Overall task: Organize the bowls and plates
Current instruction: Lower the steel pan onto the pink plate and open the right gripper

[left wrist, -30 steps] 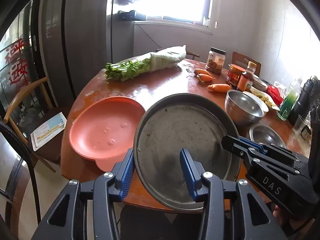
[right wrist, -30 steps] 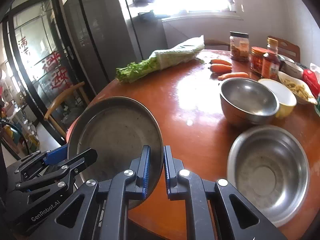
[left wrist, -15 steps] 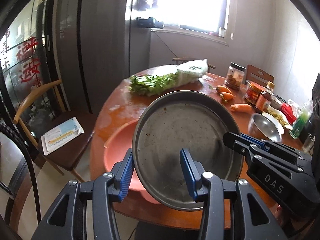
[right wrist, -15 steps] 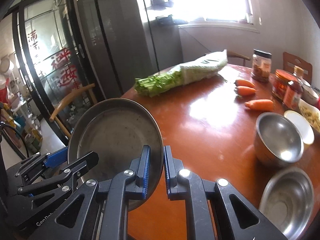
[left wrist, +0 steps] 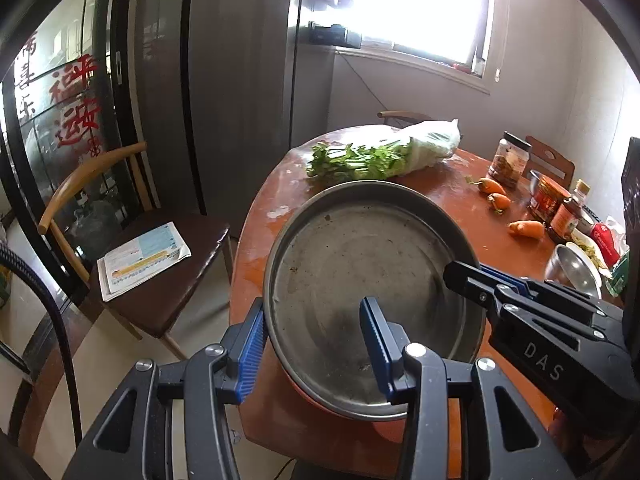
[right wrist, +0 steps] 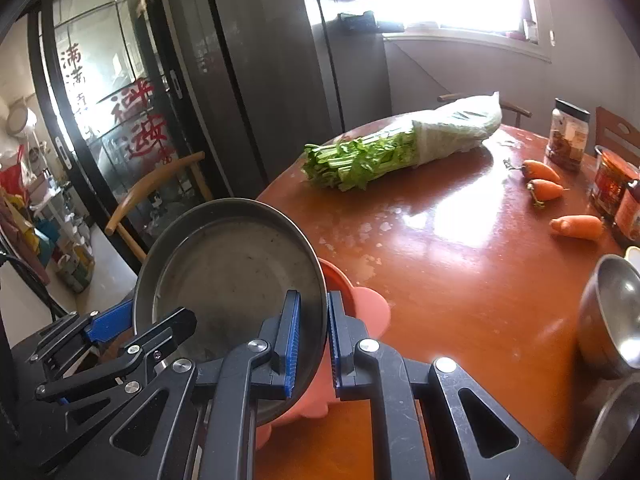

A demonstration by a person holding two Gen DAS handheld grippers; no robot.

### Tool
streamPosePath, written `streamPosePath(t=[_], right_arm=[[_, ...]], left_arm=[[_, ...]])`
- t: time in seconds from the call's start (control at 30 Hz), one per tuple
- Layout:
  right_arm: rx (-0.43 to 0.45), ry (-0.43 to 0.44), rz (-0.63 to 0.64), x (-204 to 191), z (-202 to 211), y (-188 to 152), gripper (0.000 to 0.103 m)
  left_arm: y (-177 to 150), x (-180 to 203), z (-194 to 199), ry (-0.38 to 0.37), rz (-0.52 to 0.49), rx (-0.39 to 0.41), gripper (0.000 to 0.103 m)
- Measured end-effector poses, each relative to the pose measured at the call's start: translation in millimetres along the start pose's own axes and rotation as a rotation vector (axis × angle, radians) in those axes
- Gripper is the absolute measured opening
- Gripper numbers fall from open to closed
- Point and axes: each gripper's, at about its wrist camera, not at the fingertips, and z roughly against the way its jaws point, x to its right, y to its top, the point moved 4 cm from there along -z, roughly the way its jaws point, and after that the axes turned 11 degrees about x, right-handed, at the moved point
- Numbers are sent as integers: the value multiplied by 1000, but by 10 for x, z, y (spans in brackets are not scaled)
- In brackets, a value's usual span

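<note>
A large round metal pan [left wrist: 360, 264] is held in the air, tilted, over the near left edge of the round wooden table [right wrist: 460, 248]. My left gripper [left wrist: 316, 344] is shut on its near rim. My right gripper [right wrist: 310, 340] is shut on its right rim and shows in the left wrist view [left wrist: 480, 280]. The pan also shows in the right wrist view [right wrist: 232, 264]. A salmon-pink plate [right wrist: 360, 304] lies on the table right under the pan, mostly hidden. Two steel bowls [right wrist: 612, 316] sit at the right.
A bag of greens [right wrist: 400, 148] lies at the table's far side. Three carrots [right wrist: 576, 226], jars and bottles [left wrist: 512, 158] stand at the right. A wooden chair [left wrist: 160, 256] with a booklet stands left of the table, before a glass door.
Both grippers have lifted the pan off the table and carried it left, over the pink plate. The pan now hides most of the plate. The bowls have slid to the right of the views.
</note>
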Motion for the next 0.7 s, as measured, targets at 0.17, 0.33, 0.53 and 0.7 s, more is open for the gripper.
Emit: streamPosePath(t=[0.17, 0.33, 0.53, 0.7], right_arm=[[-20, 0, -4, 12, -157, -38, 13], [-38, -6, -3, 65, -236, -97, 13], [-45, -32, 19, 97, -289, -136, 13], [-59, -27, 23, 101, -323, -184, 13]], left_arm=[[-2, -46, -127, 9, -3, -22, 46], [-44, -38, -231, 2, 1, -43, 46], [-108, 14, -295, 2, -11, -58, 46], [-126, -13, -322, 4, 0, -65, 46]])
